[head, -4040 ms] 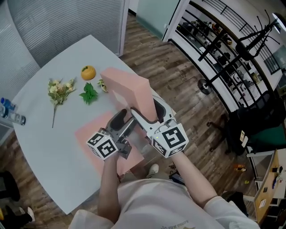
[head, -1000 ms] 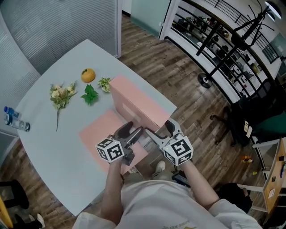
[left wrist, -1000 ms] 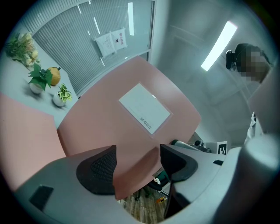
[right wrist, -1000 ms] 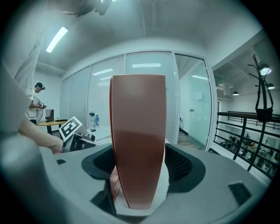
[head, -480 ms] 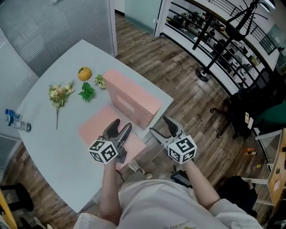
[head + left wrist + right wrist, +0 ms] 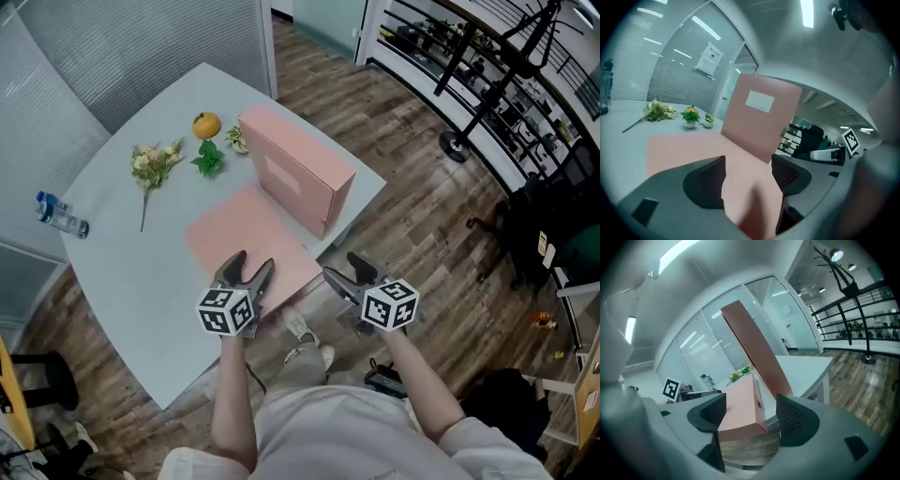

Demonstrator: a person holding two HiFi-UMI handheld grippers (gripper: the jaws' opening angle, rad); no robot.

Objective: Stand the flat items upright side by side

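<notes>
One pink cardboard box (image 6: 298, 173) stands; my left gripper (image 6: 246, 266) and right gripper (image 6: 343, 269) hover, fingers wide and empty. Next I'd grip the flat pink box (image 6: 246, 234) and tip it upright alongside.

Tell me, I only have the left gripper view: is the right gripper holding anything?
Observer: No. The right gripper has its fingers apart with nothing between them; the flat pink cardboard box lies ahead of them.
Operator: Is that gripper over the table?
Observer: No. The head view shows it past the white table at its near edge, above the wooden floor.
</notes>
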